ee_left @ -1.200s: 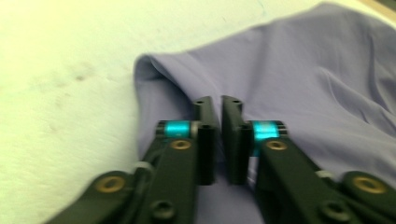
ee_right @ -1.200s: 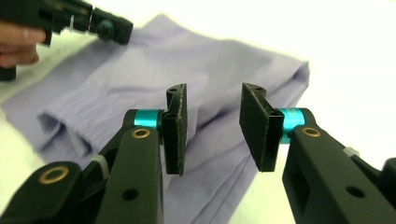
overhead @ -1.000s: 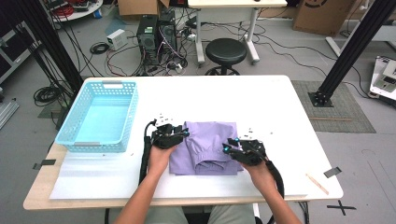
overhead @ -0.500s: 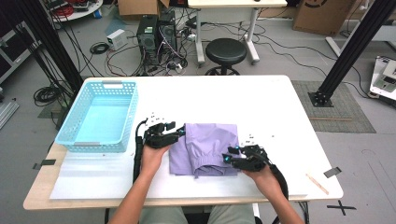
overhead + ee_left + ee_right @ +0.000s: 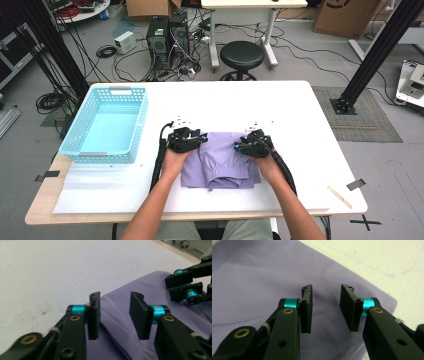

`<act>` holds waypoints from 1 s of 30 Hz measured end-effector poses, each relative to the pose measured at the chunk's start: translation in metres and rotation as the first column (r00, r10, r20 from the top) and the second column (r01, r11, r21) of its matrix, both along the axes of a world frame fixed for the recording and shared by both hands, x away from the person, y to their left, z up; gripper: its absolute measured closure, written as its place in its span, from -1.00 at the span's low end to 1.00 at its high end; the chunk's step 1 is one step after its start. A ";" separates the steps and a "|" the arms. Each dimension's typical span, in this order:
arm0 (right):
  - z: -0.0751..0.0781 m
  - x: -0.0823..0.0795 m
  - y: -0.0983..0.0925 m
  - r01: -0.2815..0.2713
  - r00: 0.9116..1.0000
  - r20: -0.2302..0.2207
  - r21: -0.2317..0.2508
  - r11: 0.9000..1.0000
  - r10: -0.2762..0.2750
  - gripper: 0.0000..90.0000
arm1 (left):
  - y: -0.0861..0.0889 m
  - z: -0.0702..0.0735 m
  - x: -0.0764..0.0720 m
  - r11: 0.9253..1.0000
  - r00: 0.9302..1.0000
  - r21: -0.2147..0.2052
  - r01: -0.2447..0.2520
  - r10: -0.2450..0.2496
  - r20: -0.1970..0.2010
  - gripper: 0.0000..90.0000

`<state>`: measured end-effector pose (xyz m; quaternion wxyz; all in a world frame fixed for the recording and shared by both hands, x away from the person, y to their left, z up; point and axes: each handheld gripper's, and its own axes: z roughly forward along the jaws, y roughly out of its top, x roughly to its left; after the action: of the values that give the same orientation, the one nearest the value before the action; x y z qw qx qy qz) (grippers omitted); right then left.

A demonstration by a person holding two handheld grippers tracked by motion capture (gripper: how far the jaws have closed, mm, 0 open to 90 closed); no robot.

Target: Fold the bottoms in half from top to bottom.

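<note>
Nearest the person, on the white table (image 5: 300, 115): one wooden stick (image 5: 339, 196) by the right front corner; two strips of dark tape, one at each front end.

Mid-table: folded lilac garment (image 5: 220, 162), lying flat, waistband side toward the person. Left tool (image 5: 187, 139) at its far left corner, jaws apart with a fold of the cloth between them but not clamped; they have just been closing. Right tool (image 5: 253, 144) at its far right corner, jaws likewise apart over the cloth, nothing pinched, also just closing.

Left side of table: light blue plastic basket (image 5: 80, 140), latticed walls, empty, well apart from the garment.

Beyond the table, on the grey floor: black round stool (image 5: 242, 55); computer towers (image 5: 169, 37) with tangled cables; white desk legs; cardboard boxes; black frame posts at both sides.
</note>
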<state>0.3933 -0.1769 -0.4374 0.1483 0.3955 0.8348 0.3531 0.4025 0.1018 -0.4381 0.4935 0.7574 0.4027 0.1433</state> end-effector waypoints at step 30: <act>-0.009 0.025 -0.042 0.111 0.993 -0.041 0.090 0.990 -0.108 0.93 | -0.003 -0.012 0.022 0.981 0.986 0.140 -0.132 0.145 -0.082 0.91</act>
<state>0.4186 -0.2185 -0.4469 0.1340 0.4534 0.7973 0.3753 0.4246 0.0993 -0.4504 0.4113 0.7648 0.4661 0.1690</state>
